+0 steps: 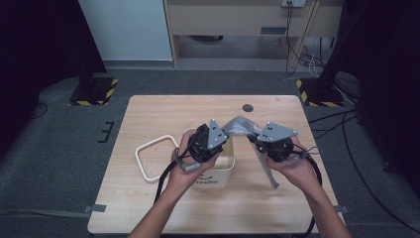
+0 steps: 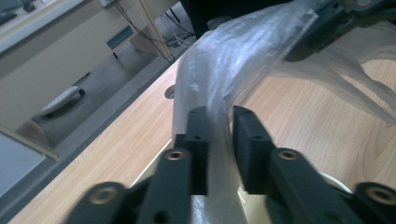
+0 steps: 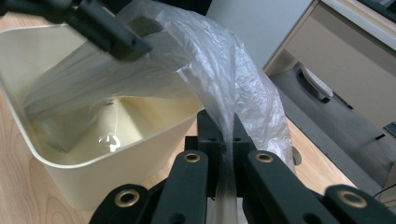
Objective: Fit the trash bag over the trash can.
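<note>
Plastic bag (image 1: 241, 125) spans both tongs; right tongs (image 3: 226, 140) clamp it; left tongs (image 2: 219, 135) pinch it.

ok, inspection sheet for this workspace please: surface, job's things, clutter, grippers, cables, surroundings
Surface: wooden table, round hole near the far edge.
Job's things: clear plastic bag stretched between both grippers, one end hanging into the cream bin; white ring frame lies left of the bin.
Clutter: nothing seen.
Grippers: left gripper has the bag between its jaws, a small gap showing on one side; right gripper shut on the bag.
Cables: a black cable trails from the left gripper.
Surroundings: grey carpet, wooden desk behind, black stands with hazard tape.
</note>
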`<move>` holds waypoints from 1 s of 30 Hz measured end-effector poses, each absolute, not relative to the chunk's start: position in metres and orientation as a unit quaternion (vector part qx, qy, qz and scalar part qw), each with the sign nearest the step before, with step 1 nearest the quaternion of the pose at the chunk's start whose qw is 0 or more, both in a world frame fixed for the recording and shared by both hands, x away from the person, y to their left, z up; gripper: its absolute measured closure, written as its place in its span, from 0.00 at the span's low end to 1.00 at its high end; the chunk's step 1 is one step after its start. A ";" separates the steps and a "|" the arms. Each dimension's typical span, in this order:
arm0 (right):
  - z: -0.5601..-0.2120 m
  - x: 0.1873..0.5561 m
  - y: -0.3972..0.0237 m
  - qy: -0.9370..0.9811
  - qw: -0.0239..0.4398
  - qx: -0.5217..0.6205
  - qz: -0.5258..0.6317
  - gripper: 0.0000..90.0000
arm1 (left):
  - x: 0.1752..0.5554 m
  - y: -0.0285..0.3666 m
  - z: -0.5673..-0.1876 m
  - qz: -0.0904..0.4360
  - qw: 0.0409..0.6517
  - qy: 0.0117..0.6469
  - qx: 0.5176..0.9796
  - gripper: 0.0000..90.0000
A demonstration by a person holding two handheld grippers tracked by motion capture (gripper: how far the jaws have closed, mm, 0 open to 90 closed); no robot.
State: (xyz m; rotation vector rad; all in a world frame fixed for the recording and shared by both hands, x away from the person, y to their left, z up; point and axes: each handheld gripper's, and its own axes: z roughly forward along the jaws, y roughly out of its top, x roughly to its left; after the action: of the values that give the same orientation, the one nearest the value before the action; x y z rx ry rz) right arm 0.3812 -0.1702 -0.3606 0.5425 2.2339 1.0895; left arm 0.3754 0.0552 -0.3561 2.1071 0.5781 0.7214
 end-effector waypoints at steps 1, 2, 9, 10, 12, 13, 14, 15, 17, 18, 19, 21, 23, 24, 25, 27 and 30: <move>-0.361 0.382 -0.172 0.839 0.294 0.208 0.408 0.99 | 0.377 0.055 -0.356 0.280 0.410 0.231 0.837 0.96; -0.361 0.382 -0.172 0.839 0.294 0.208 0.408 0.99 | 0.378 0.056 -0.356 0.277 0.409 0.234 0.837 0.96; -0.365 0.383 -0.179 0.832 0.295 0.223 0.413 0.81 | 0.382 0.056 -0.357 0.270 0.405 0.248 0.837 1.00; -0.365 0.382 -0.180 0.831 0.297 0.223 0.415 0.78 | 0.384 0.056 -0.357 0.271 0.403 0.251 0.838 1.00; -0.364 0.379 -0.182 0.827 0.300 0.224 0.420 0.66 | 0.386 0.055 -0.358 0.272 0.399 0.256 0.838 1.00; -0.364 0.378 -0.183 0.825 0.302 0.223 0.422 0.64 | 0.388 0.055 -0.358 0.272 0.396 0.258 0.838 1.00; -0.364 0.378 -0.183 0.825 0.302 0.223 0.422 0.64 | 0.389 0.055 -0.359 0.272 0.396 0.261 0.837 1.00; -0.363 0.376 -0.184 0.824 0.303 0.223 0.424 0.60 | 0.390 0.055 -0.359 0.272 0.393 0.262 0.838 1.00; -0.362 0.374 -0.185 0.820 0.307 0.224 0.428 0.54 | 0.393 0.055 -0.359 0.272 0.393 0.268 0.836 1.00; -0.361 0.373 -0.185 0.819 0.310 0.222 0.429 0.52 | 0.395 0.055 -0.360 0.272 0.394 0.272 0.835 1.00; -0.361 0.372 -0.186 0.817 0.311 0.223 0.431 0.50 | 0.396 0.056 -0.360 0.272 0.393 0.275 0.834 1.00; -0.360 0.370 -0.187 0.814 0.313 0.220 0.437 0.50 | 0.398 0.057 -0.360 0.270 0.394 0.279 0.833 1.00; -0.361 0.367 -0.187 0.813 0.314 0.215 0.440 0.54 | 0.398 0.057 -0.361 0.269 0.395 0.281 0.832 1.00; -0.361 0.366 -0.187 0.814 0.313 0.212 0.442 0.57 | 0.398 0.057 -0.361 0.269 0.396 0.281 0.832 1.00; -0.362 0.365 -0.187 0.814 0.314 0.209 0.442 0.59 | 0.398 0.058 -0.361 0.268 0.395 0.281 0.832 1.00; -0.363 0.363 -0.186 0.815 0.312 0.204 0.443 0.64 | 0.399 0.058 -0.361 0.268 0.396 0.284 0.831 1.00; -0.365 0.361 -0.186 0.817 0.310 0.195 0.446 0.71 | 0.399 0.058 -0.361 0.268 0.396 0.285 0.831 1.00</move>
State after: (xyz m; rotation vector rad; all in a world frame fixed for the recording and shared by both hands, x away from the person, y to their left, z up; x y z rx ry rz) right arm 0.3611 -0.1855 -0.3654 0.5152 2.1568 1.1767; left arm 0.3995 0.0576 -0.3614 2.1059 0.7233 0.6782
